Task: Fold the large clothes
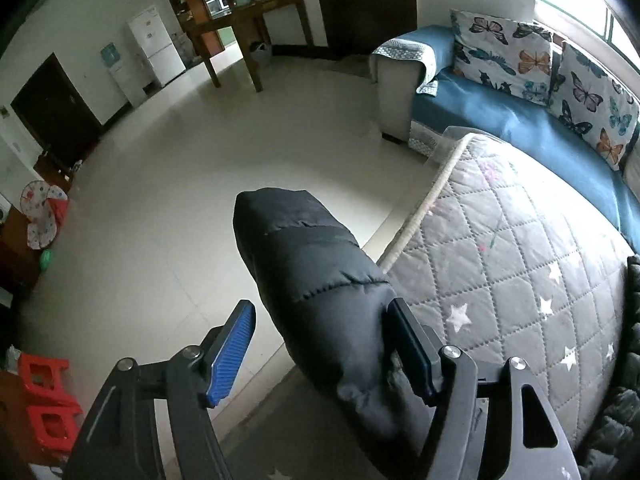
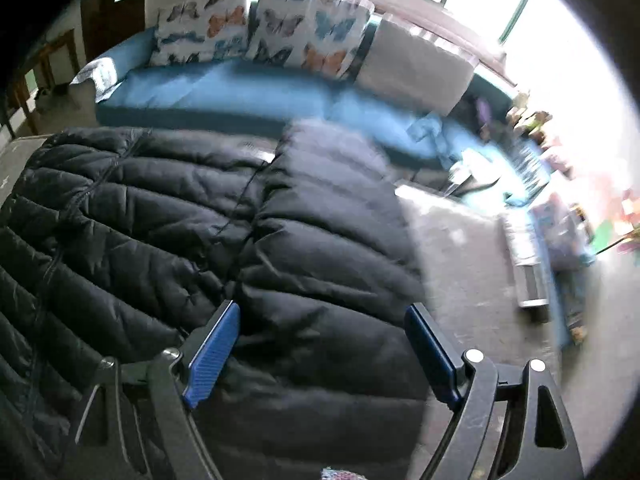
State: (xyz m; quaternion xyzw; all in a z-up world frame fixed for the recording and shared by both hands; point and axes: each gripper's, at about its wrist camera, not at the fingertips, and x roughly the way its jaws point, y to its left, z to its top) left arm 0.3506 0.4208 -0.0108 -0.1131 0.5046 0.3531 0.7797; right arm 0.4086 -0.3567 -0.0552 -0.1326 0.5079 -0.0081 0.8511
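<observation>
My left gripper (image 1: pixel 320 354) gapes wide, the sleeve (image 1: pixel 312 272) lying between its fingers against the right one, jutting off the quilt (image 1: pixel 520 260) over the floor. My right gripper (image 2: pixel 322 354) spreads wide too, empty above the jacket (image 2: pixel 200 216) laid flat. Unpinched, that slick sleeve could slide off and undo the fold.
</observation>
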